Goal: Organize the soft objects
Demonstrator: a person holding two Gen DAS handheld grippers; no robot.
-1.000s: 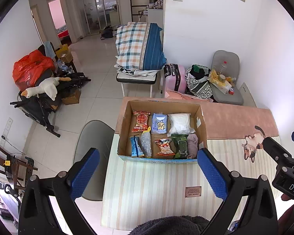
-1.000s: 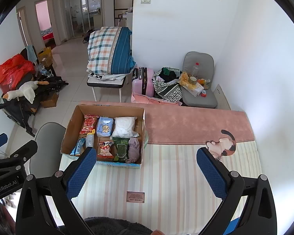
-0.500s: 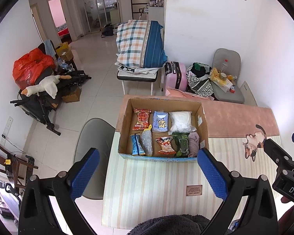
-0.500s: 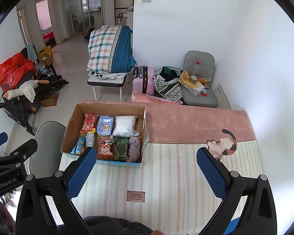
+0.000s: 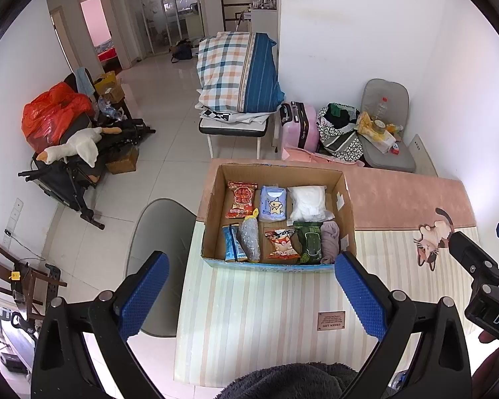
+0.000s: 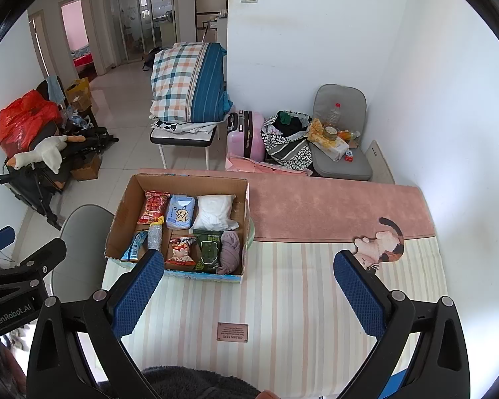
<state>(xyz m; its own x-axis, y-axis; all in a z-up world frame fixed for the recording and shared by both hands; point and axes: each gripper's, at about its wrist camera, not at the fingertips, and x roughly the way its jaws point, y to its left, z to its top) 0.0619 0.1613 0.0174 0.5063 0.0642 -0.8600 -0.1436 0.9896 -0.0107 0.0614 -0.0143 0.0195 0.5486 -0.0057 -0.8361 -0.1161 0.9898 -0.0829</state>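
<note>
Grippers above a filled box

Left gripper [image 5: 249, 286] and right gripper [image 6: 249, 286] hover spread wide, empty, over the striped tabletop [image 6: 292, 302]; the cardboard box [image 5: 347, 212] holds packets (snacks, wipes, cloth).

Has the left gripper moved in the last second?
Yes. In the left wrist view the box and the mat label sit lower in frame than before, so the open left gripper has tilted up or pulled back slightly.

L gripper [image 5: 249, 294] & R gripper [image 6: 248, 291]: both wide apart, empty, side-by-side.

Wide-open left tool [image 5: 249, 286] above cardboard box [image 5: 277, 264]
</note>
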